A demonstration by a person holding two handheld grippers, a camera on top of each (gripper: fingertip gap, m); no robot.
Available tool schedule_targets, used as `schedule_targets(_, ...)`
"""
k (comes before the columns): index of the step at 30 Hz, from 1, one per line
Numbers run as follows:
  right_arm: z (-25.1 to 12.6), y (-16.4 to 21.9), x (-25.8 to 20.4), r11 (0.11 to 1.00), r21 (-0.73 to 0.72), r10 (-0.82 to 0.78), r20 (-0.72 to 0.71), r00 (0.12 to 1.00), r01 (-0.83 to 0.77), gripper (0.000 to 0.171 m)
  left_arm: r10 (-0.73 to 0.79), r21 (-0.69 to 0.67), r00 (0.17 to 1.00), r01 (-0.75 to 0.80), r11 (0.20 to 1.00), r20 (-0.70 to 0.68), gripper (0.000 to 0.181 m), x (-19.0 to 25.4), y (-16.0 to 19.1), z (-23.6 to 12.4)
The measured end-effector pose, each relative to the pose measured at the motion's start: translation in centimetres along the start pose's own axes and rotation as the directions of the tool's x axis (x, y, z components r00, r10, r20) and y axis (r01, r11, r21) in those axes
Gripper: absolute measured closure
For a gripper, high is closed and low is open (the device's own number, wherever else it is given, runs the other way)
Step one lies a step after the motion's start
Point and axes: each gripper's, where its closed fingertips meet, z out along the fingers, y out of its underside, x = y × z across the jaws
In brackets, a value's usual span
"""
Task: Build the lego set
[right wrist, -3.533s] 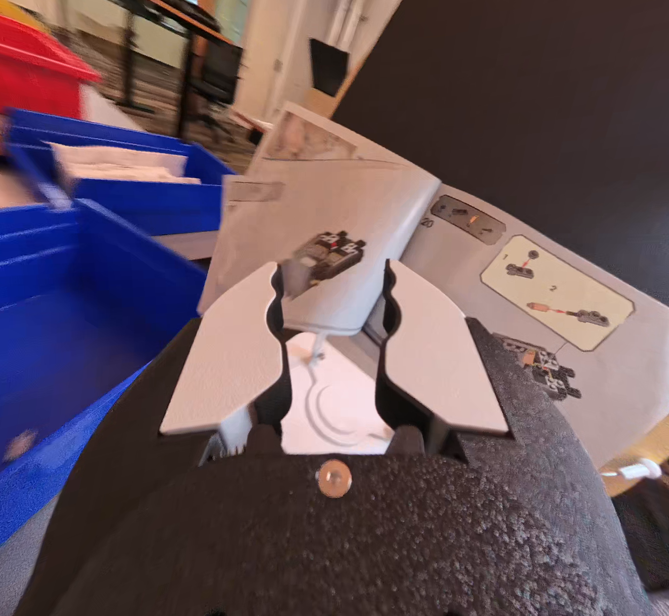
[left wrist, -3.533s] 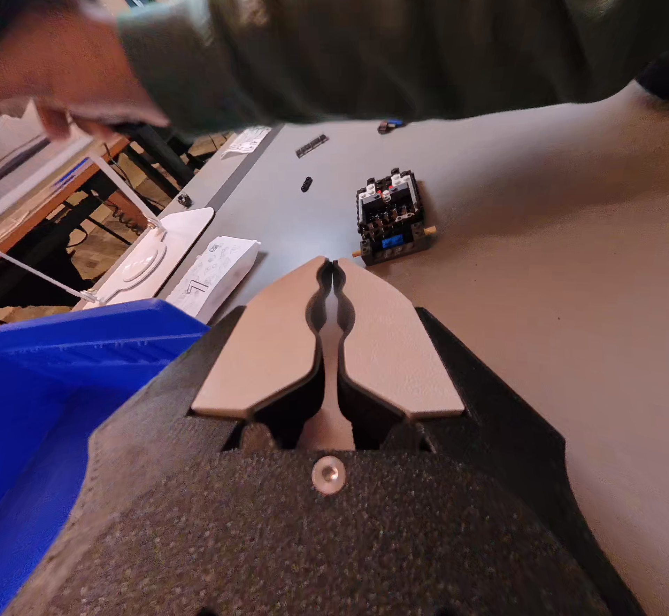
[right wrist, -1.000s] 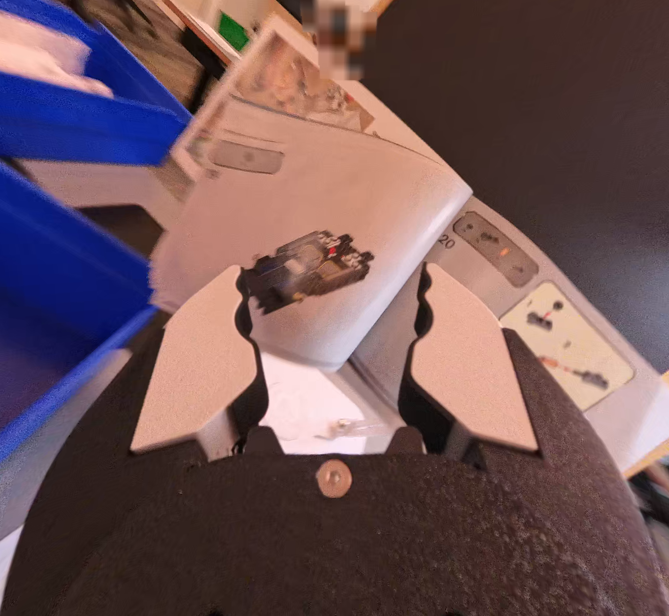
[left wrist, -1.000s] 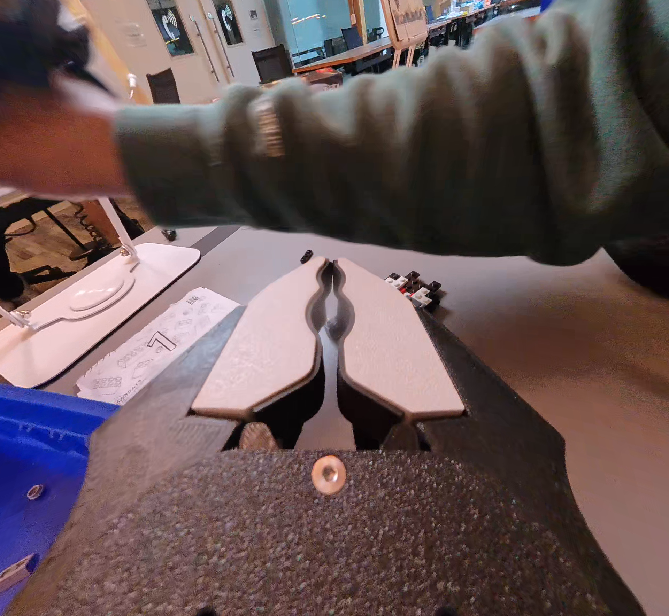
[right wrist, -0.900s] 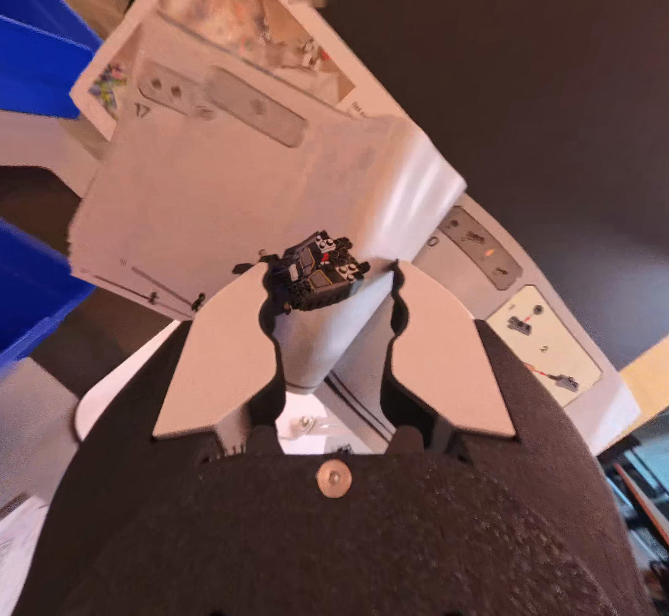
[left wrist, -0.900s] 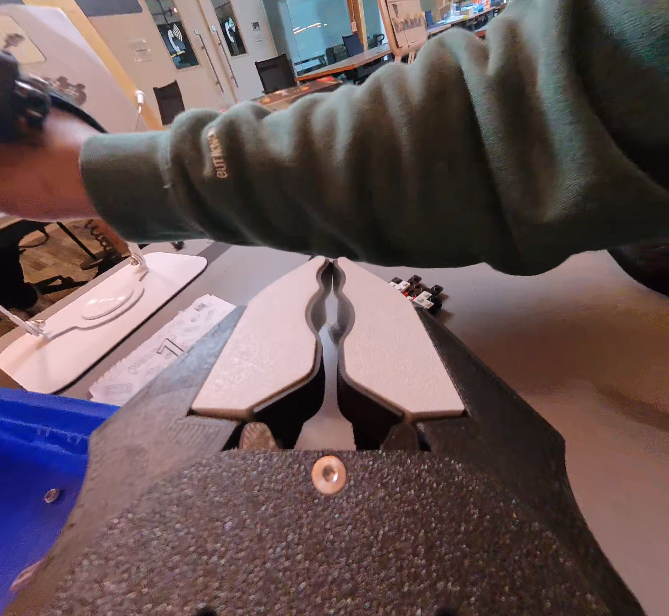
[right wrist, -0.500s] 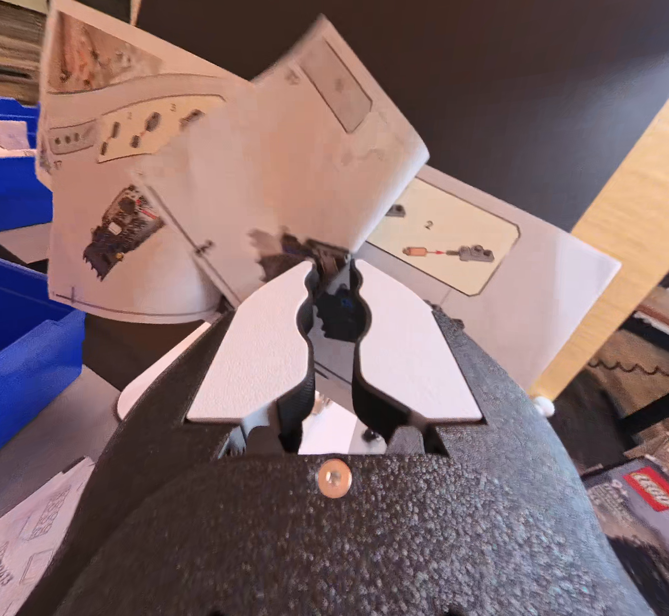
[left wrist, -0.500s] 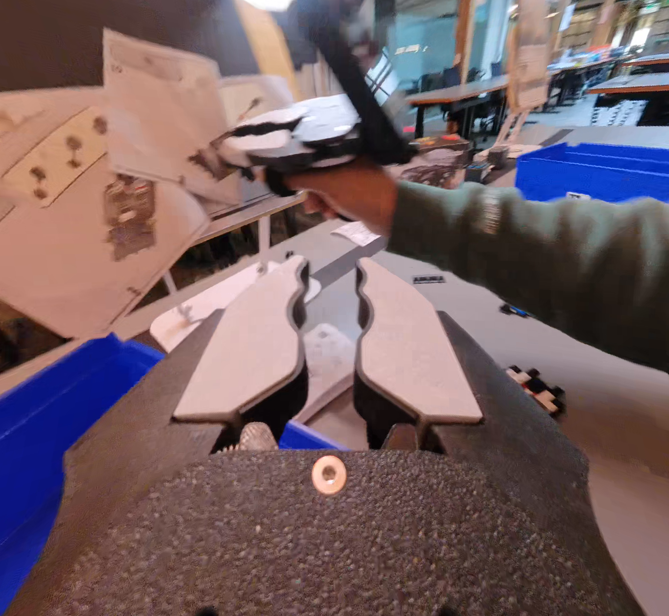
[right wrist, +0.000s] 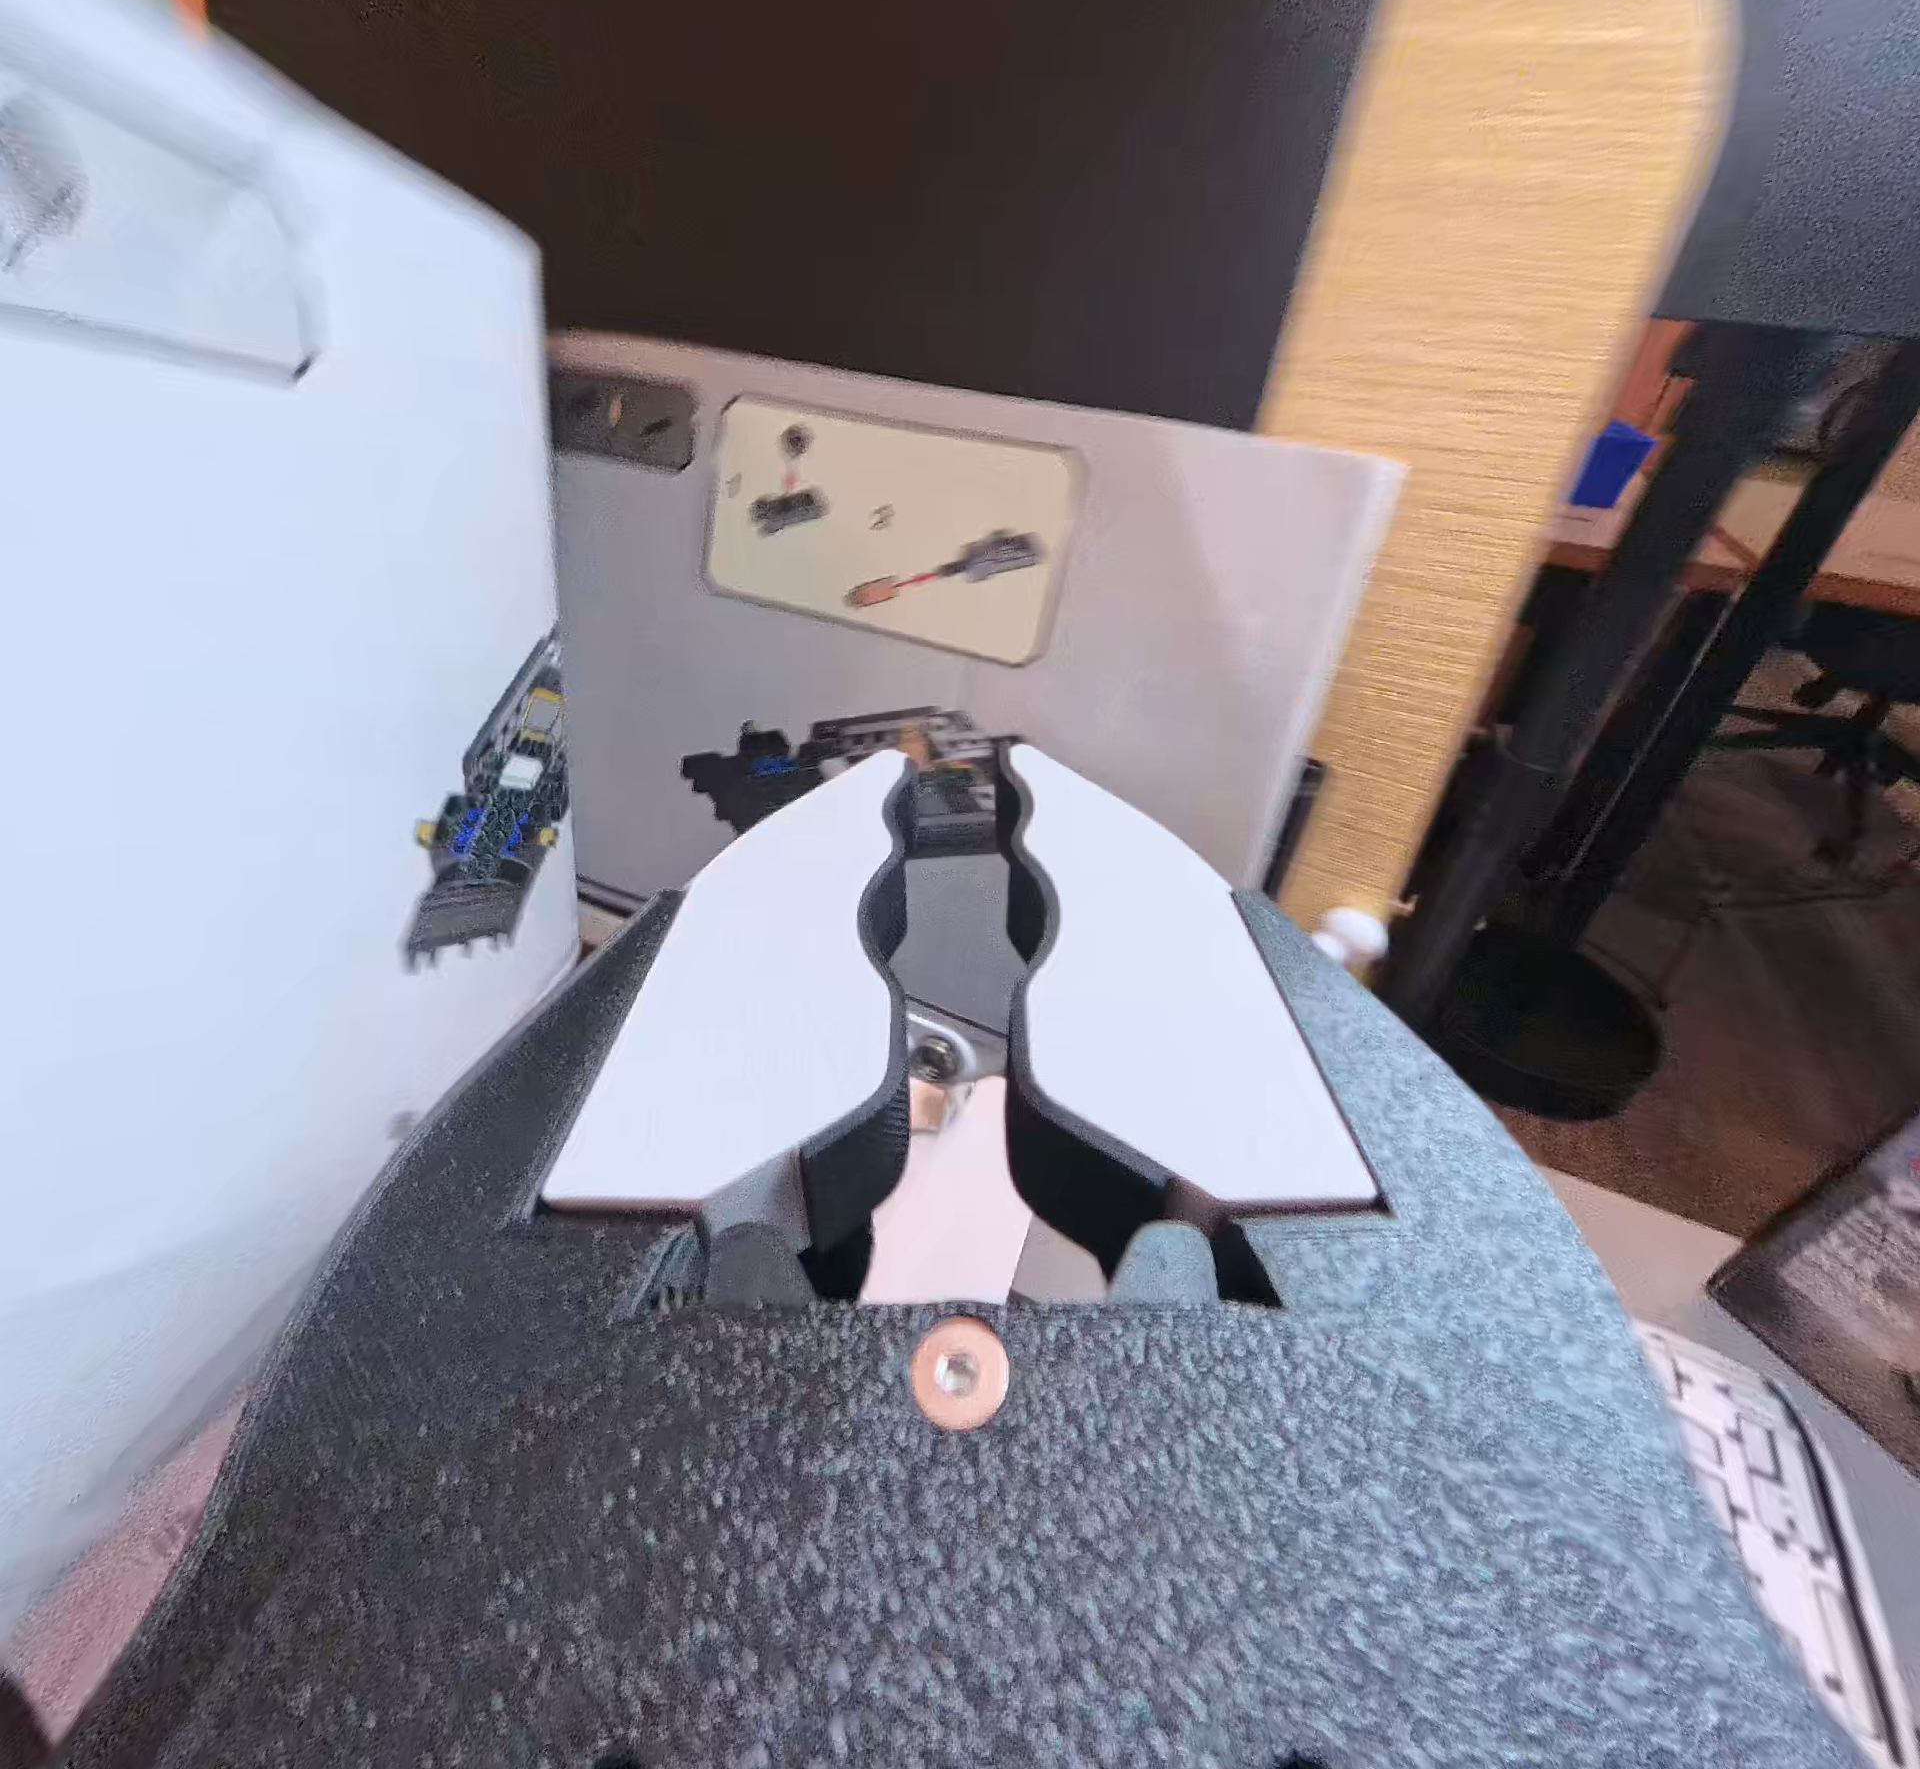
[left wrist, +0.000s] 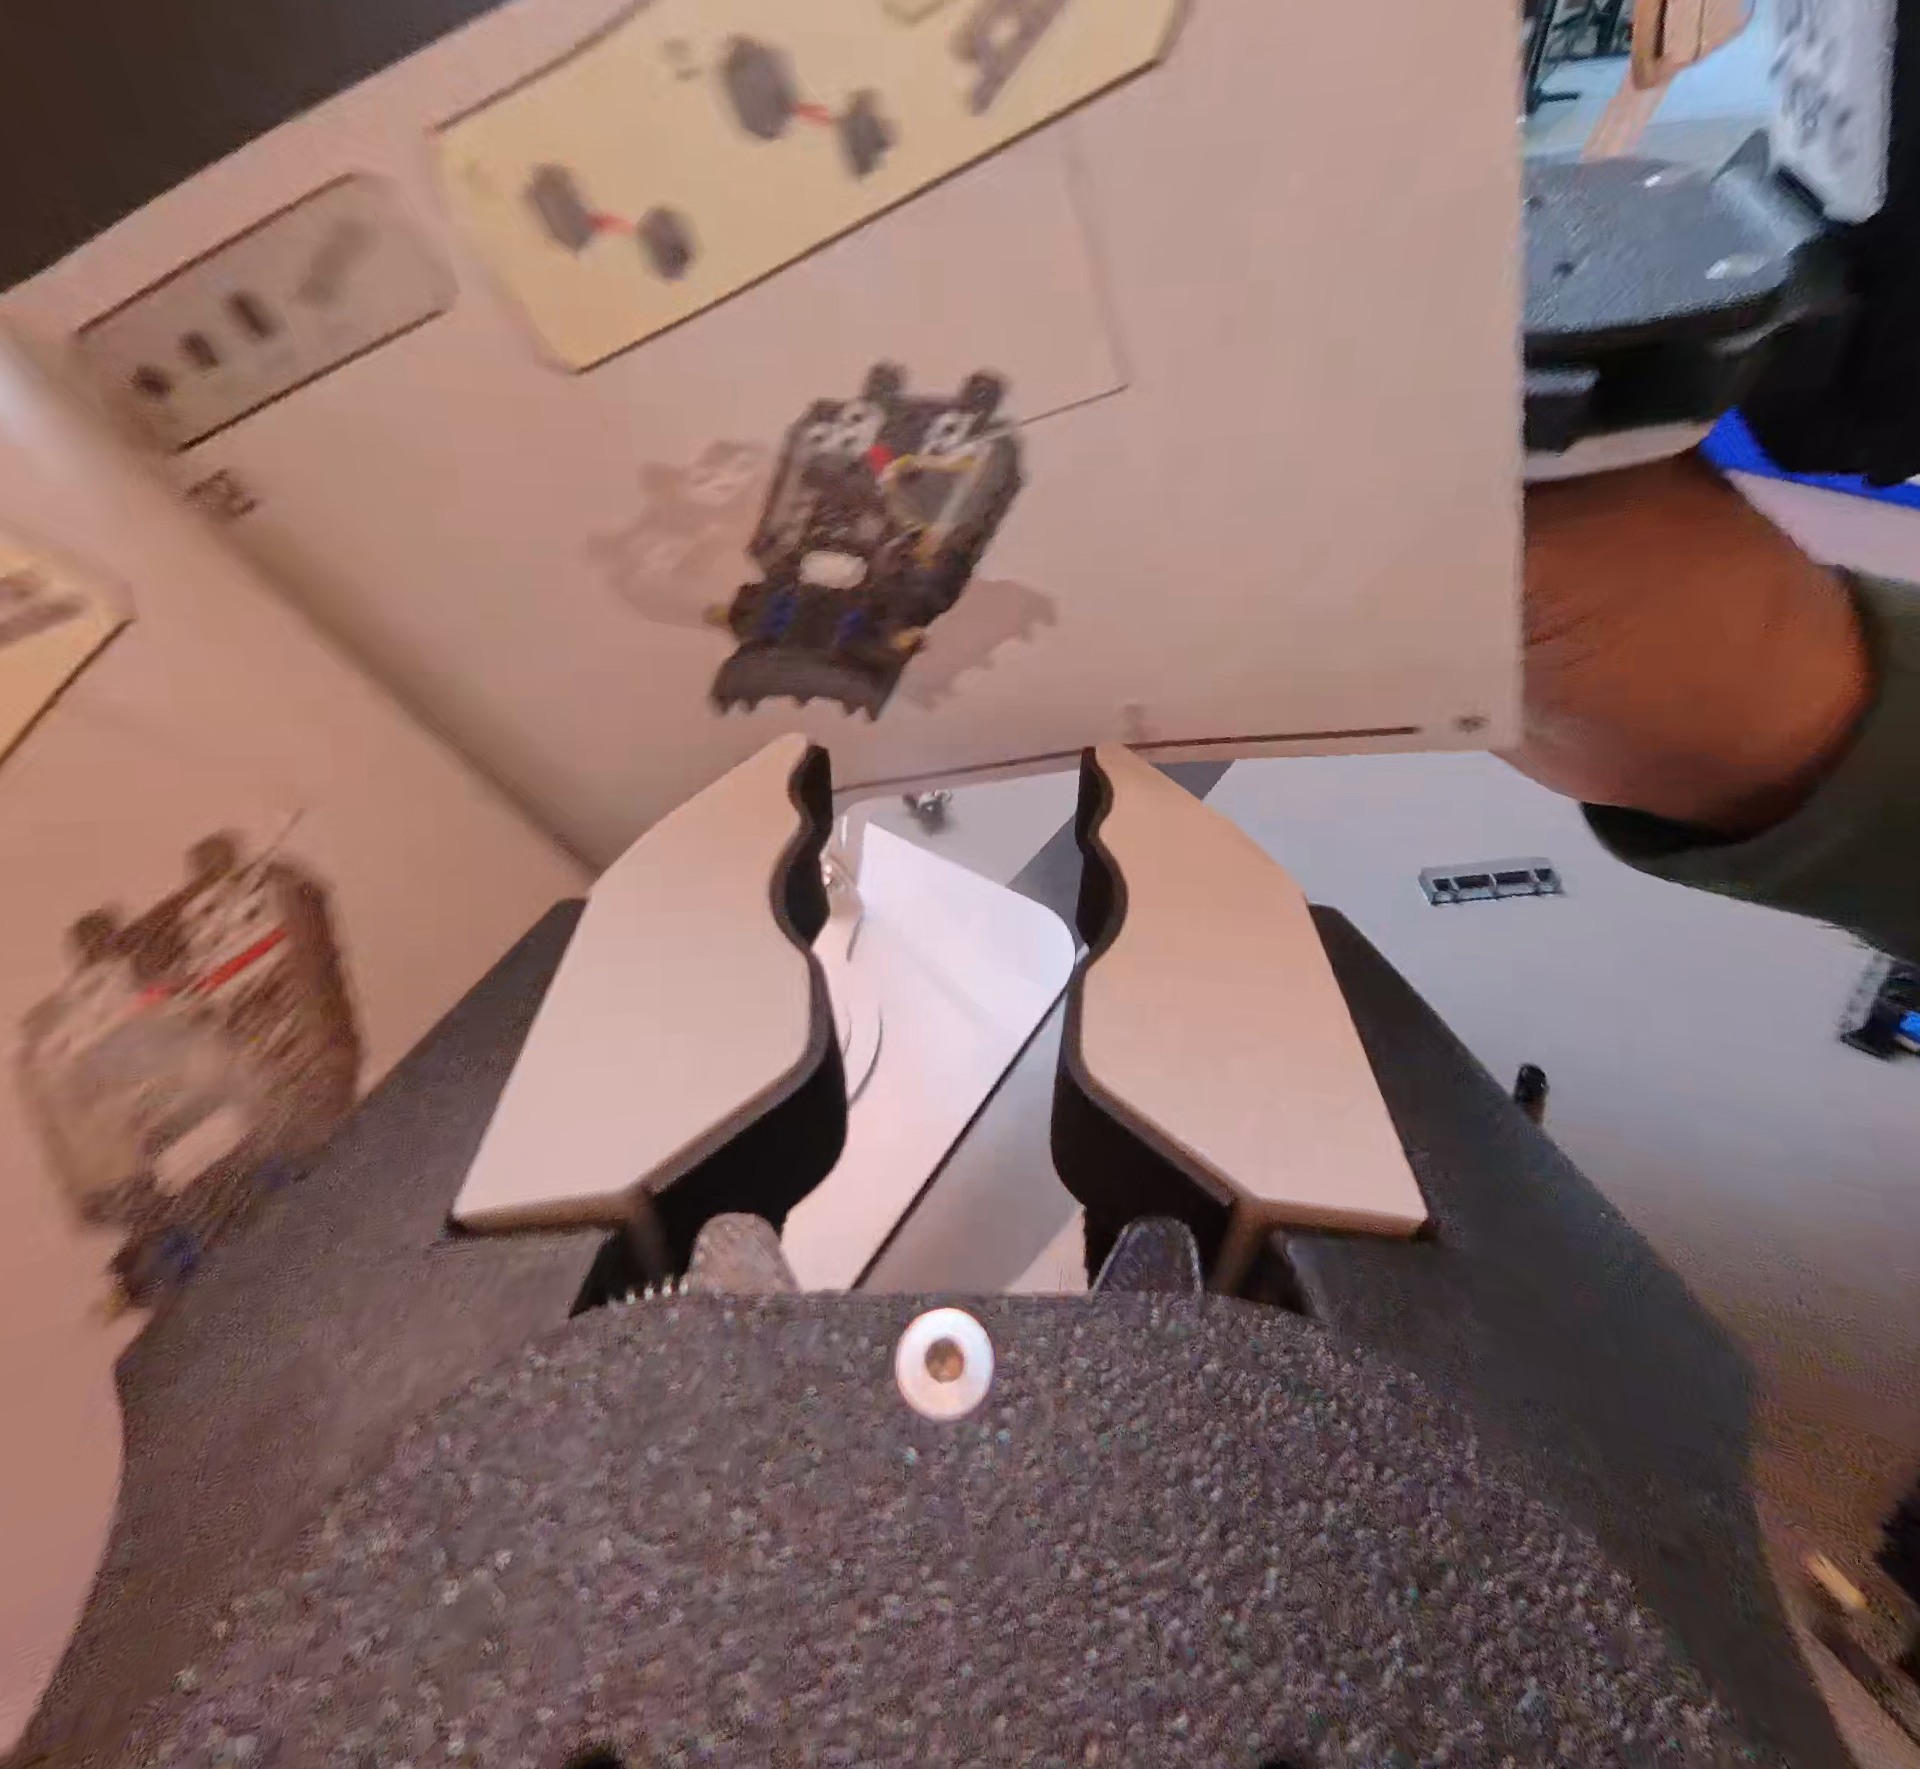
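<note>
A dark wall [right wrist: 935, 109] meets a woven tan panel [right wrist: 1486, 369] beside black table legs [right wrist: 1621, 680].

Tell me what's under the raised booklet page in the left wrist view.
Under the raised page: a white stand base on the grey table, framed by the open left gripper. Anything behind the page is hidden.

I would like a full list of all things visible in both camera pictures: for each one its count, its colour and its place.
instruction booklet: one, white, open and upright on its stand, just ahead of both grippers
stand base: one, white, on the table under the booklet
table: one, grey
small building part: one, grey, on the table at right
left gripper: one, black with white fingers, open below a page's edge
right gripper: one, same colours, narrowly open, empty
hand: one, behind the page
</note>
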Motion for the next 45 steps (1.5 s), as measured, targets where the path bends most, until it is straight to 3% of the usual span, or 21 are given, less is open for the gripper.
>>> schedule_targets(5, -5.3, -3.4, 2.5, 0.977, 0.196, 0.083, 0.003, 0.997, -0.082, 0.154, -0.011, -0.06, 1.0, 0.013, 0.998, 0.027, 0.137, 0.3, -0.5, 3.6)
schedule_targets(10, -7.8, -5.4, 0.1, 0.943, 0.304, -0.14, 0.002, 0.99, 0.133, 0.157, -0.043, -0.102, 0.999, 0.045, 0.994, 0.022, 0.134, 0.2, -0.6, 5.8)
schedule_targets(12, -6.7, -4.4, -1.7, 0.936, 0.27, -0.246, 0.037, 0.968, 0.228, 0.165, -0.05, -0.115, 0.998, 0.053, 0.992, 0.036, 0.135, -0.2, -0.2, 5.7)
schedule_targets(14, -4.0, -1.2, -2.7, 0.948, 0.116, -0.309, 0.103, 0.946, 0.297, 0.171, -0.06, -0.107, 0.996, 0.067, 0.992, 0.061, 0.138, -0.8, 0.0, 5.0)
schedule_targets(18, 0.1, 3.6, -0.2, 0.917, -0.098, -0.384, 0.041, 0.923, 0.386, 0.17, -0.046, -0.141, 0.989, 0.066, 0.988, 0.141, 0.143, -2.9, 1.2, 2.6)
schedule_targets(23, 0.6, 3.4, 2.2, 0.924, -0.109, -0.37, -0.019, 0.929, 0.366, 0.171, 0.063, -0.161, 0.97, -0.025, 0.987, 0.236, 0.155, -6.7, 2.0, -0.7)
schedule_targets(29, 1.0, 3.0, 3.4, 0.906, -0.125, -0.41, -0.021, 0.912, 0.404, 0.171, 0.077, -0.153, 0.953, -0.033, 0.988, 0.293, 0.166, -10.3, 2.4, -1.3)
schedule_targets(45, -0.5, 3.8, 3.5, 0.95, -0.093, -0.299, -0.003, 0.954, 0.298, 0.167, 0.136, -0.174, 0.955, -0.092, 0.98, 0.263, 0.158, -8.8, 3.7, -2.5)
